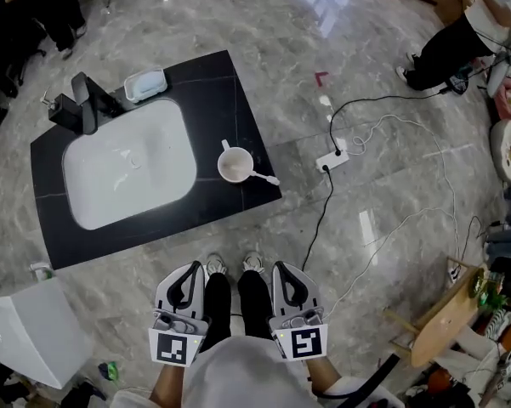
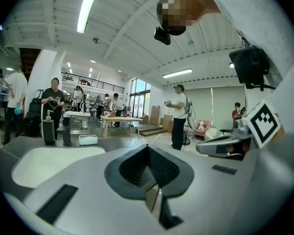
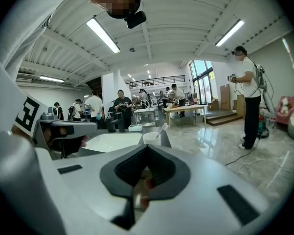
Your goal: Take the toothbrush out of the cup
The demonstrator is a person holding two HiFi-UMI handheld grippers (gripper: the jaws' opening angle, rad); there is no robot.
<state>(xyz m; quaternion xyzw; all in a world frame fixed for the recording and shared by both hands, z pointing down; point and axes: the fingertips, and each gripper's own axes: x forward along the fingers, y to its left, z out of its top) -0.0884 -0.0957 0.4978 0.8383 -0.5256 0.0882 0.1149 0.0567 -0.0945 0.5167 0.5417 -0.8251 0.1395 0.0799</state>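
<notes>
A white cup (image 1: 235,166) stands on the black counter (image 1: 225,92), just right of the white sink (image 1: 127,164). A white toothbrush (image 1: 266,177) leans out of the cup toward the right. In the right gripper view the cup (image 3: 150,138) and the toothbrush (image 3: 161,129) show straight ahead, beyond the jaws. My left gripper (image 1: 194,267) and right gripper (image 1: 284,267) are held side by side close to my body, over my shoes and well short of the counter. Both have their jaws together with nothing between them (image 2: 147,148) (image 3: 147,148).
A black faucet (image 1: 85,100) and a pale soap dish (image 1: 145,83) sit at the counter's far side. A power strip (image 1: 332,160) with cables lies on the floor to the right. A white box (image 1: 25,330) stands at lower left, a wooden stool (image 1: 446,313) at lower right. People stand around the room.
</notes>
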